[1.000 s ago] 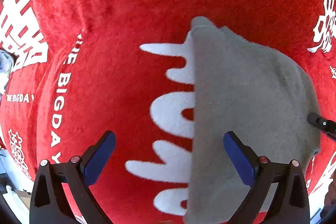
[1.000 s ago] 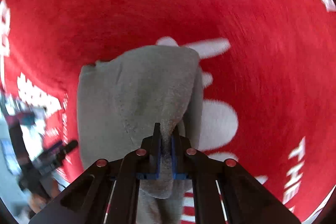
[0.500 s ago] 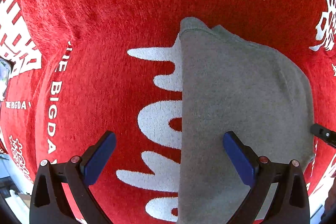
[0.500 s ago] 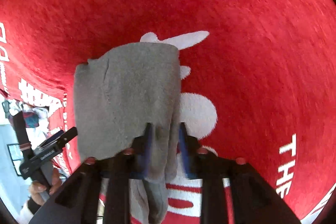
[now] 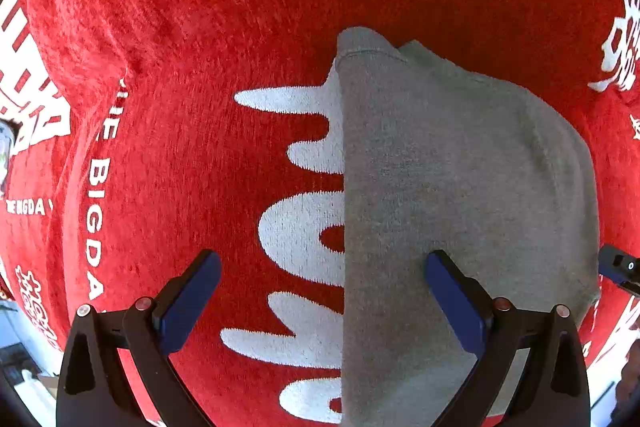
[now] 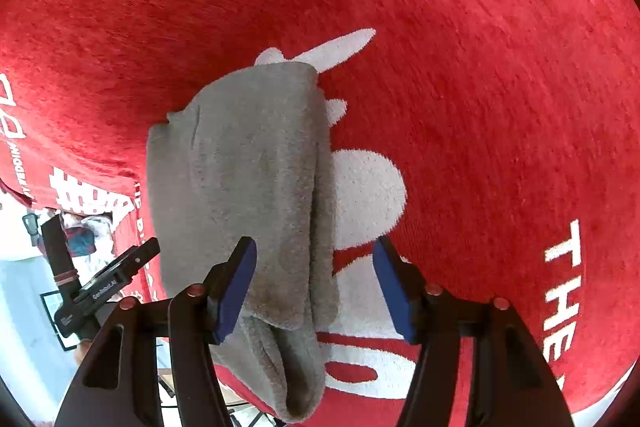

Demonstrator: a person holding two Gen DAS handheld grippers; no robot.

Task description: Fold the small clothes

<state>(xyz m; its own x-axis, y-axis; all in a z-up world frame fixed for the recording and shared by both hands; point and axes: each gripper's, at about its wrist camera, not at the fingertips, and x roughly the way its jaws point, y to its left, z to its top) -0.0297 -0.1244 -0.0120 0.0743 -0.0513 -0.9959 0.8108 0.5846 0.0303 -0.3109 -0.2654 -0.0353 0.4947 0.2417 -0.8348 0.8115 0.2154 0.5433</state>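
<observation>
A small grey garment [image 5: 460, 187] lies folded flat on the red cover [image 5: 200, 27], its straight left edge running down the middle of the left wrist view. My left gripper [image 5: 324, 299] hangs open straight above that edge, one finger over the garment, the other over the cover. In the right wrist view the garment [image 6: 240, 167] lies lengthwise, and its thick folded edge passes between the fingers of my right gripper [image 6: 316, 287]. Those jaws are opening and neither pad presses on the cloth. The tip of the right gripper [image 5: 620, 269] shows at the garment's right edge.
The red plush cover [image 6: 480, 67] with large white lettering spreads over the whole surface. Its edge drops off at the lower left of the right wrist view, where the left gripper [image 6: 108, 279] and room clutter [image 6: 80, 239] show.
My right gripper was shut on the garment's folded edge and has since spread its jaws off it. The garment has settled flatter. My left gripper stayed open and still.
</observation>
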